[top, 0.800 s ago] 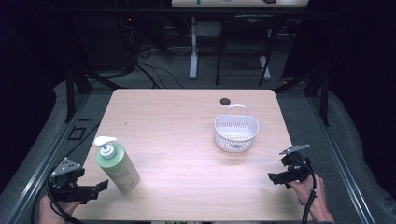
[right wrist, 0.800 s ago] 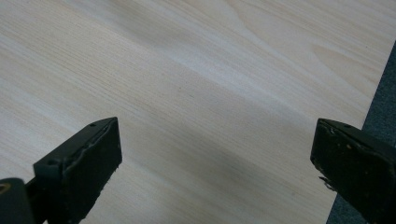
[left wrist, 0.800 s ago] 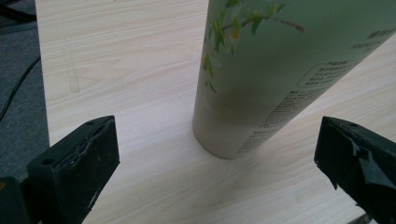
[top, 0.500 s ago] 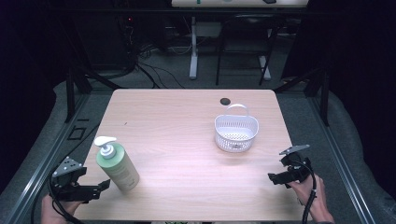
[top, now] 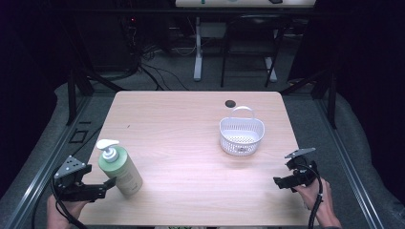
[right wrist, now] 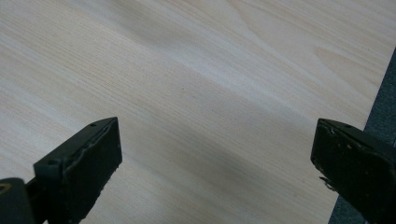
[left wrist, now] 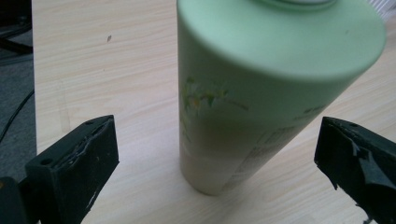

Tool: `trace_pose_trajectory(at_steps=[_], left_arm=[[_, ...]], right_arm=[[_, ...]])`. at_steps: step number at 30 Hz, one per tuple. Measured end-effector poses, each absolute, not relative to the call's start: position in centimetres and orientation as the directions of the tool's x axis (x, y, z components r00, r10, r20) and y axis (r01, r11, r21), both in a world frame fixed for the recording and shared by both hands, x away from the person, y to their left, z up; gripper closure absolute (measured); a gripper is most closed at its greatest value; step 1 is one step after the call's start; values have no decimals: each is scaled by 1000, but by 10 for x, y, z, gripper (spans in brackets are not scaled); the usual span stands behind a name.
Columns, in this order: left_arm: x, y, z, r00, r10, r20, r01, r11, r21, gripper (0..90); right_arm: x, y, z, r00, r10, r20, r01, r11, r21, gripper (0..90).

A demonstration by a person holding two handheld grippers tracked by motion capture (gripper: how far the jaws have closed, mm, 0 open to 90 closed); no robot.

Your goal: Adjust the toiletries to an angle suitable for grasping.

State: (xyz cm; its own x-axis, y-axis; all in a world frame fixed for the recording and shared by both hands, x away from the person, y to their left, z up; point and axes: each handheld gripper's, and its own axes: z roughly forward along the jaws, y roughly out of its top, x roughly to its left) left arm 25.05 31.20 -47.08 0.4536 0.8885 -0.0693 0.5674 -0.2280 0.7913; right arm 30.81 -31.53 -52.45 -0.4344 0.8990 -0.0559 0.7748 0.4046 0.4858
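The bottle (top: 119, 169) stands upright near the front left corner of the tabletop (top: 191, 143), its white pump (top: 108, 146) on top. In the left gripper view its green body (left wrist: 261, 93) sits between my left tool's jaws, which are wide apart and clear of it on both sides, so I hold nothing yet. In the high view my left tool (top: 98, 190) is low at the bottle's base, just beside it.

To take it well, I judge I should push in until the body lies deep between the pads, raise the grip nearer mid-height so it will not tip, then close squarely on the round wall.

My right tool (top: 286, 182) hovers at the right front edge, jaws wide and empty over bare wood. The basket (top: 241, 136) stands well apart, toward the far right.
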Motion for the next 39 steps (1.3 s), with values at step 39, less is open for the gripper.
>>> trace_pose_trajectory(at_steps=[39], left_arm=[[275, 262, -467, 516, 856, -24, 451, -247, 858, 121]], right_arm=[[307, -316, -522, -434, 899, -63, 765, 404, 502, 15]])
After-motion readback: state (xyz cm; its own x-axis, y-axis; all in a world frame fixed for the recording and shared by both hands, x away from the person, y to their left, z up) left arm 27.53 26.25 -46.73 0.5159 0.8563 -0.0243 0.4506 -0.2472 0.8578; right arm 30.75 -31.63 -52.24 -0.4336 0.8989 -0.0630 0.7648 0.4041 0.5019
